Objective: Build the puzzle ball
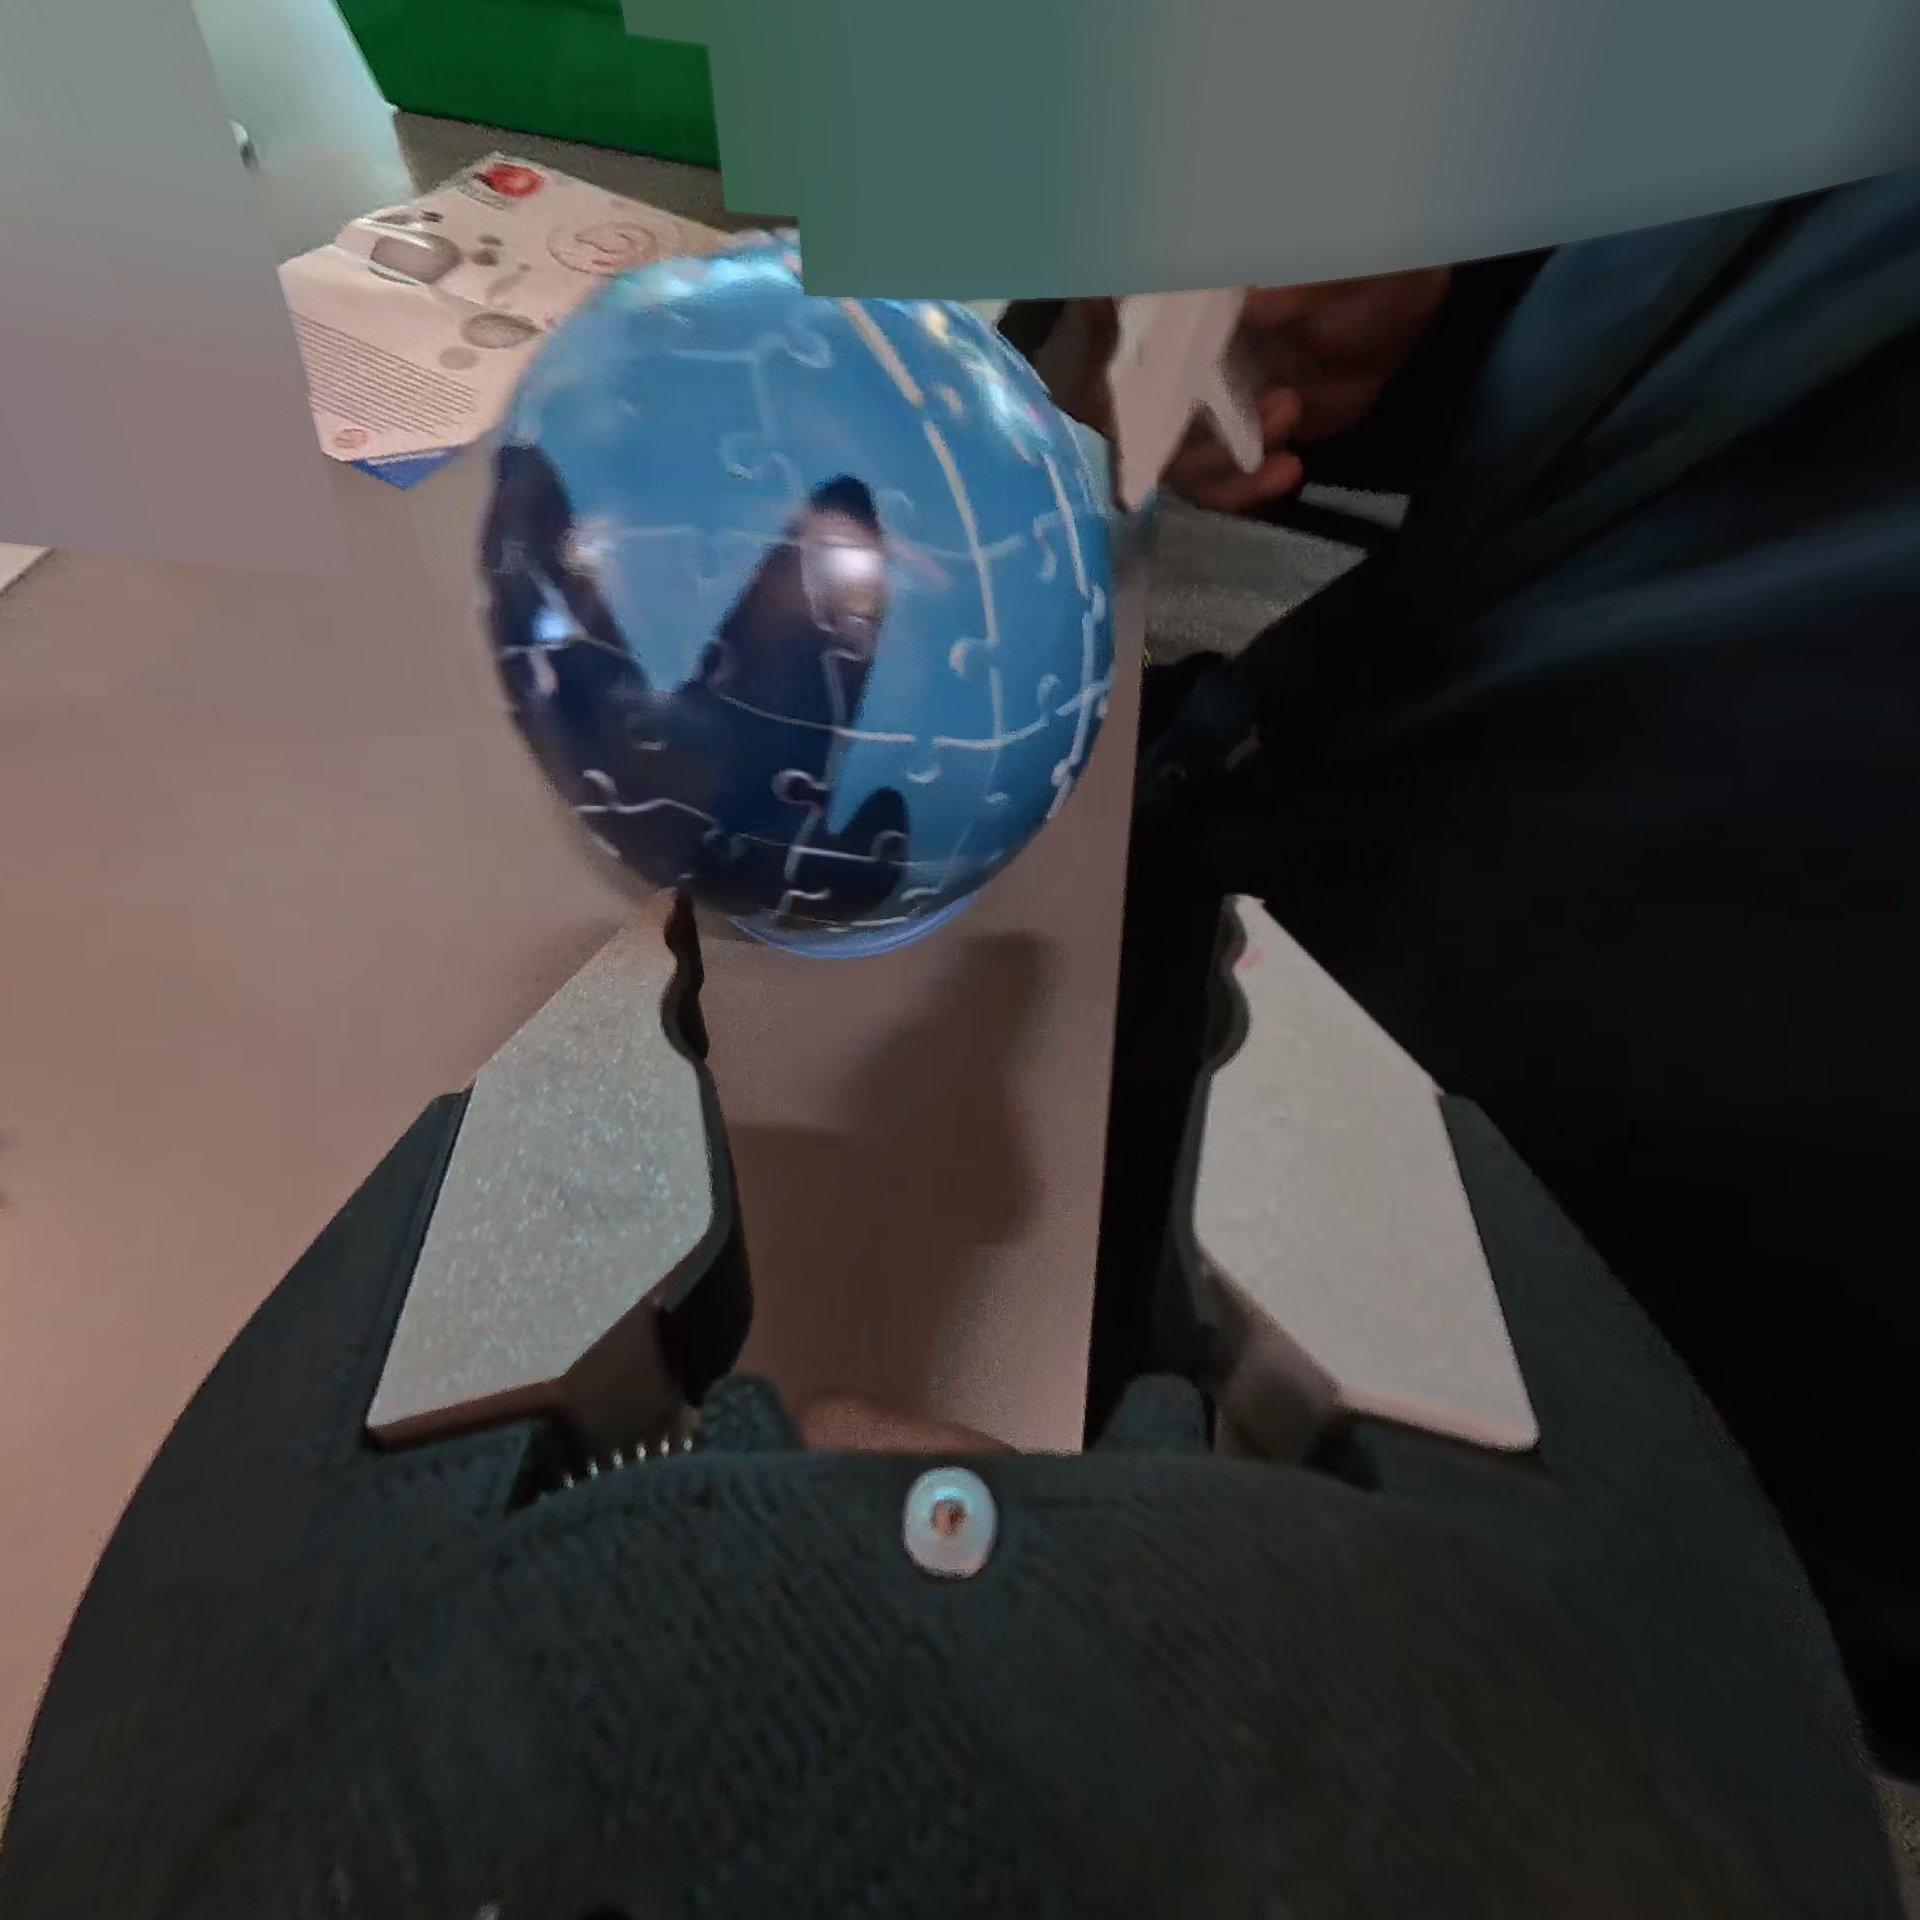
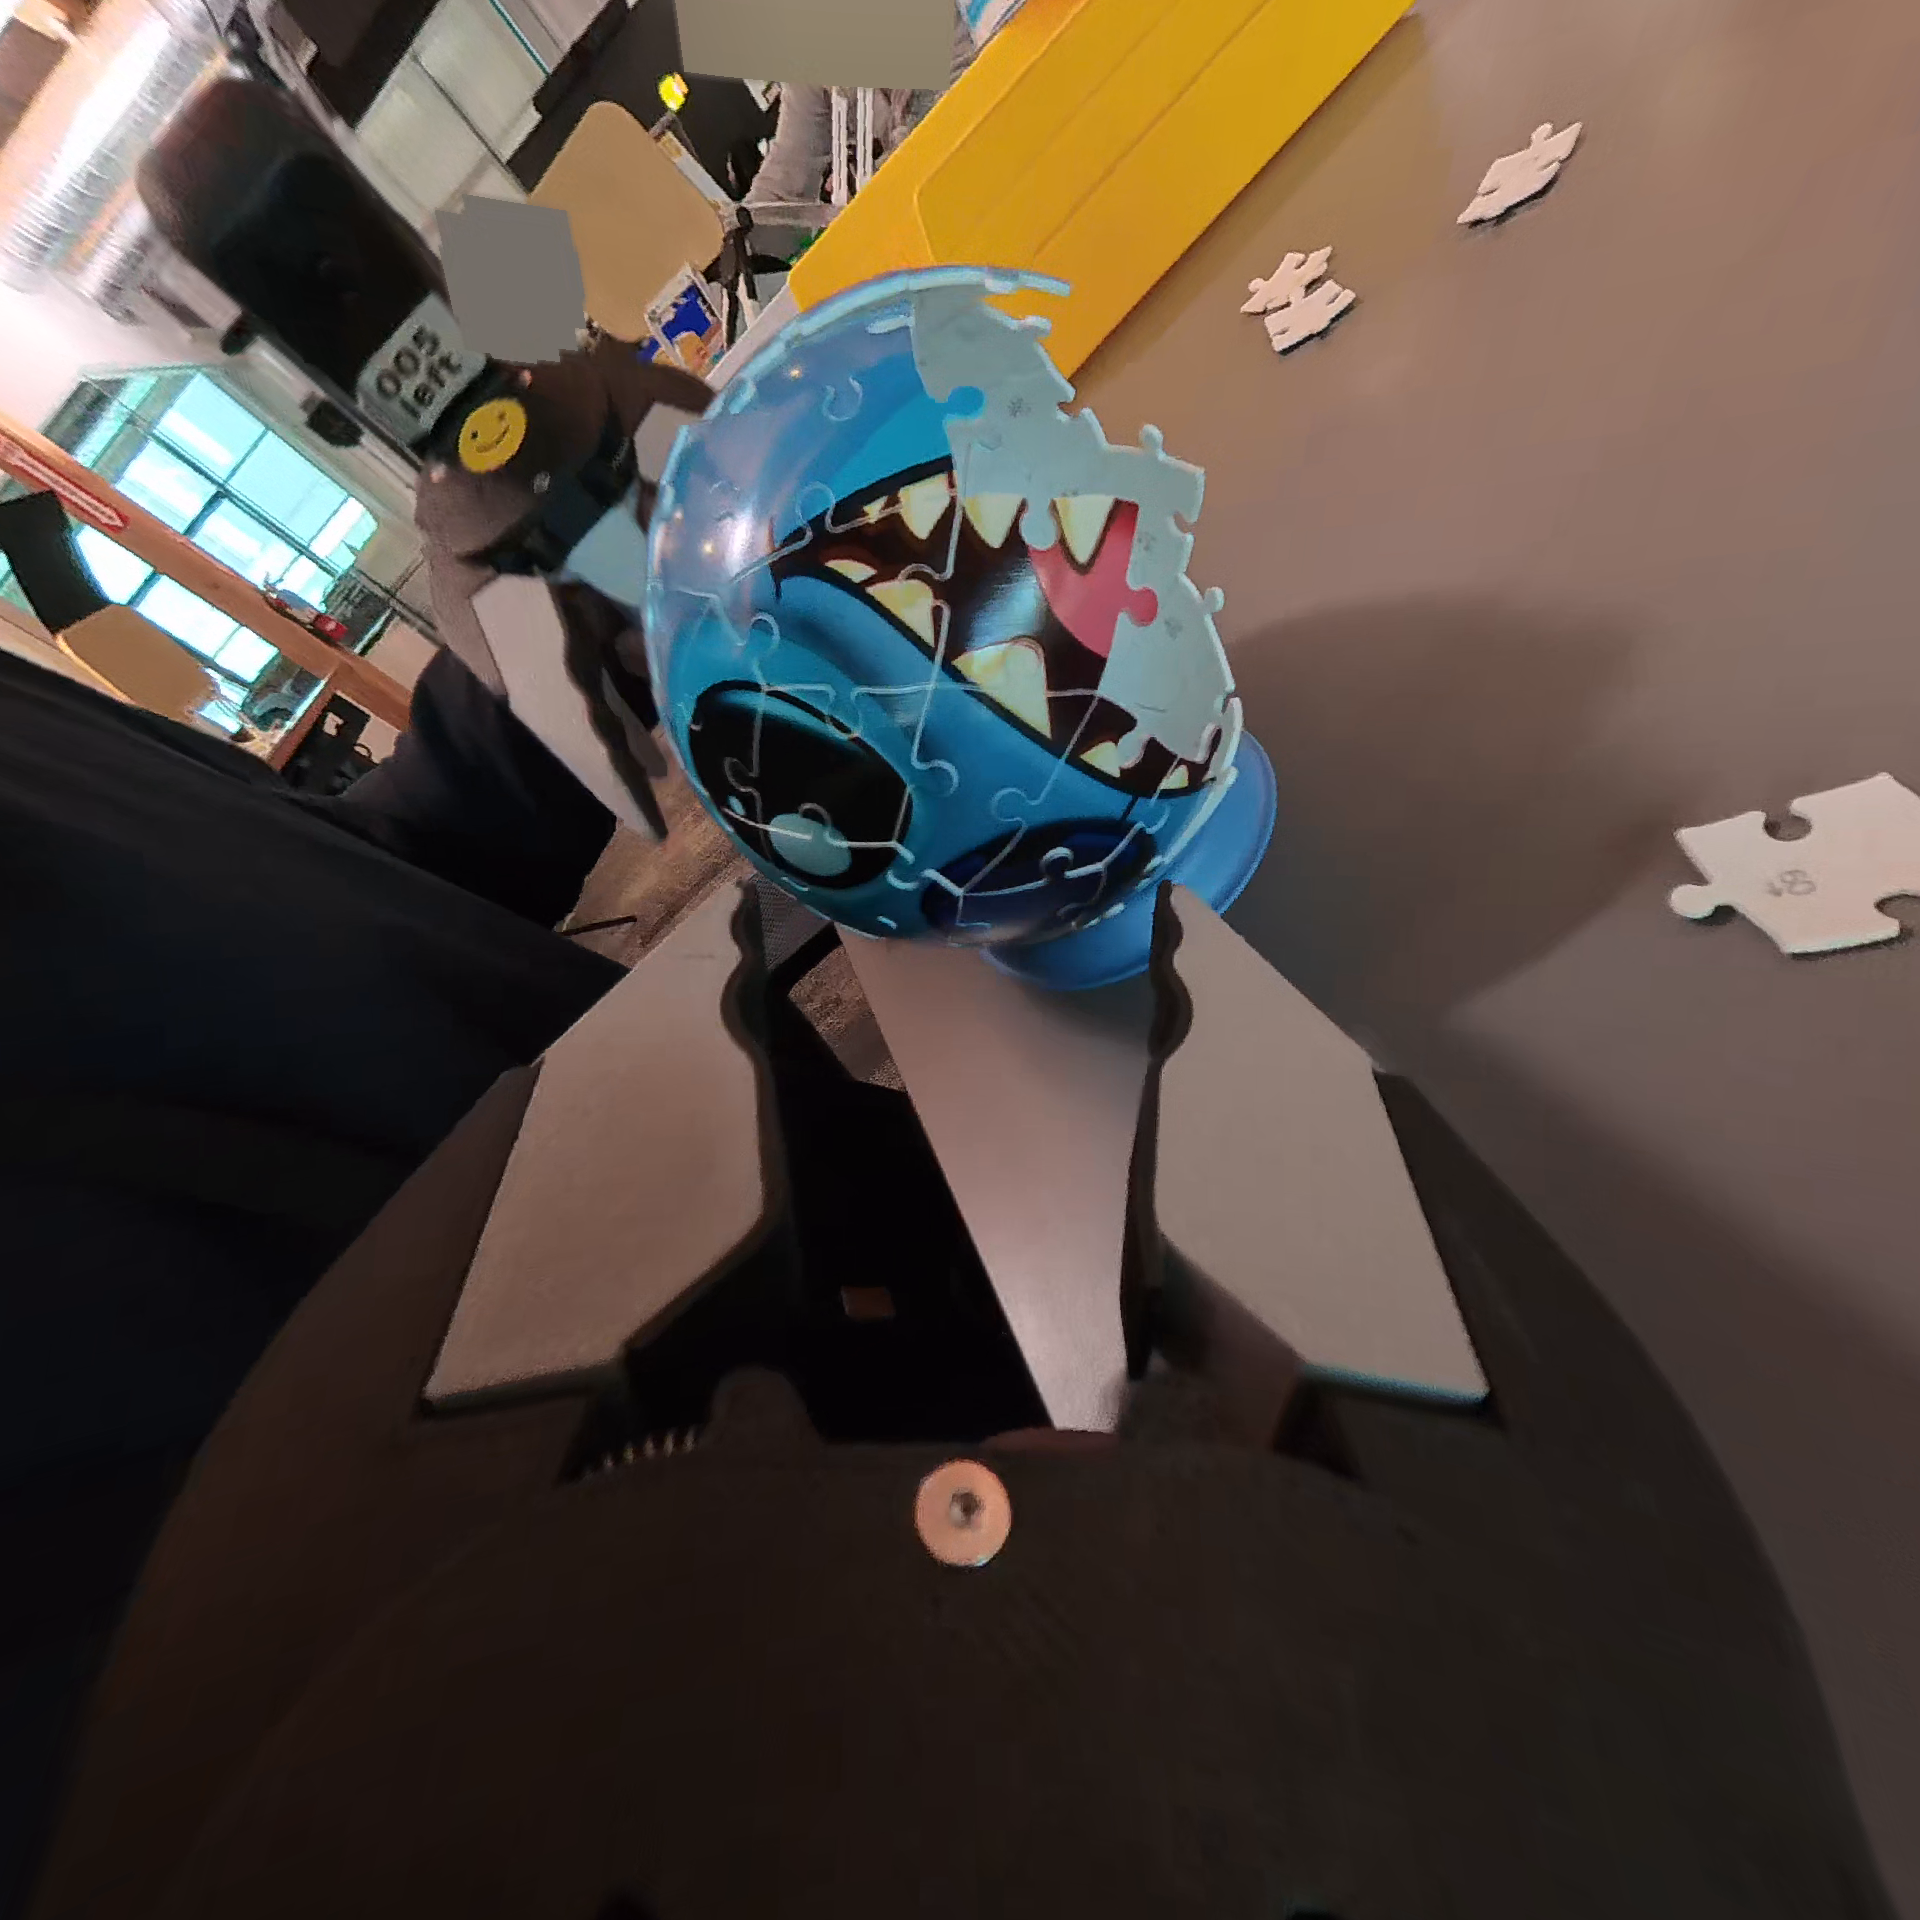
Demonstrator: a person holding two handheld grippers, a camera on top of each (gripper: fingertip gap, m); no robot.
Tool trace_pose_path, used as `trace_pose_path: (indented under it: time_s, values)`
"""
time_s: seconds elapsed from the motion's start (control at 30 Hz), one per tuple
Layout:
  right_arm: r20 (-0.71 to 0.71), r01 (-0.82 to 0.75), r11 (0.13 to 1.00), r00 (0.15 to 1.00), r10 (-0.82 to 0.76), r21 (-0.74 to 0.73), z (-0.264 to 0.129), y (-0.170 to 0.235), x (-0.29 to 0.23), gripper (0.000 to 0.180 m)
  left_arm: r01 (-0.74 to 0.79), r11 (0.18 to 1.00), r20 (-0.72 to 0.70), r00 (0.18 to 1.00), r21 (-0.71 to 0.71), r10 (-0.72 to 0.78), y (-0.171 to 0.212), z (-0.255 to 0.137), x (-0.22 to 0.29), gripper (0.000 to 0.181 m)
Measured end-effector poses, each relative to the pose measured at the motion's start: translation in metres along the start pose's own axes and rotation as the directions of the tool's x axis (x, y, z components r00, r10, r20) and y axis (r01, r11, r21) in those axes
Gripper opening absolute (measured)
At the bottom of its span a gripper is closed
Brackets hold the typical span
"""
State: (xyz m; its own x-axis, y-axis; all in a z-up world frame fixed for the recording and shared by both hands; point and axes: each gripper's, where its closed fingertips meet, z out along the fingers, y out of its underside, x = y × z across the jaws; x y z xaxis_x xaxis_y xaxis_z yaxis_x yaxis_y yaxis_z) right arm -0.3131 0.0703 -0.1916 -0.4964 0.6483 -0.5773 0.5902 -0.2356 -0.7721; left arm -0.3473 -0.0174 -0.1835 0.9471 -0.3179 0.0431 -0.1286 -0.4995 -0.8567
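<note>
Blue and half-built, the ball (image 2: 940,665) sat on its stand (image 2: 1205,883) on the table (image 2: 1558,520), just beyond both claws' fingertips. The right claw (image 2: 956,925) and left claw (image 1: 951,935) gaped, gripping nothing. Loose pieces (image 2: 1808,868) lay nearby.

Place: open office | cues: glass partitions (image 2: 223,509), wooden desk (image 2: 260,613) (background), chair (image 2: 623,208)
</note>
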Motion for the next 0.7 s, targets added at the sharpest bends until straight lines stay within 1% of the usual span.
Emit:
trace_pose_path:
  time_s: [0.07,0.13,0.2,0.27,0.33,0.47,0.53,0.63,0.7]
  values:
    - [0.021,0.003,1.0,1.0,-0.003,-0.013,-0.001,-0.001,-0.005,0.074,0.028,1.0,0.055,0.998,-0.006,-0.028,-0.007,-0.006,-0.017,0.097]
    - [0.024,0.001,1.0,1.0,-0.001,-0.028,0.001,-0.002,-0.006,0.081,0.029,0.998,0.088,0.996,-0.051,-0.025,-0.008,-0.006,-0.034,0.103]
    - [0.01,-0.009,0.999,1.0,0.009,-0.051,0.005,-0.002,-0.004,0.084,0.024,0.994,0.058,0.998,-0.11,-0.018,-0.003,0.0,-0.044,0.106]
    - [0.005,-0.024,0.997,1.0,0.025,-0.069,0.008,-0.002,-0.002,0.087,0.03,0.985,-0.017,0.999,-0.172,-0.033,0.005,0.008,-0.045,0.106]
    - [-0.006,-0.038,0.996,0.999,0.038,-0.087,0.011,0.0,0.0,0.088,0.026,0.983,-0.13,0.99,-0.183,-0.05,0.006,0.014,-0.038,0.106]
    - [-0.016,-0.026,0.994,1.0,0.025,-0.106,0.017,0.002,0.0,0.089,0.043,0.985,-0.211,0.974,-0.165,-0.078,0.001,0.02,-0.04,0.105]
    - [-0.026,-0.014,0.993,1.0,0.011,-0.113,0.02,0.003,0.002,0.091,0.042,0.984,-0.216,0.973,-0.172,-0.079,0.001,0.023,-0.039,0.103]
    - [-0.019,-0.003,0.993,1.0,0.0,-0.116,0.021,0.003,0.001,0.09,-0.002,0.983,-0.224,0.974,-0.183,-0.04,0.005,0.026,-0.031,0.098]
    - [-0.016,0.004,0.993,1.0,-0.006,-0.118,0.021,0.003,0.001,0.09,-0.023,0.981,-0.195,0.981,-0.194,-0.016,0.008,0.028,-0.029,0.1]
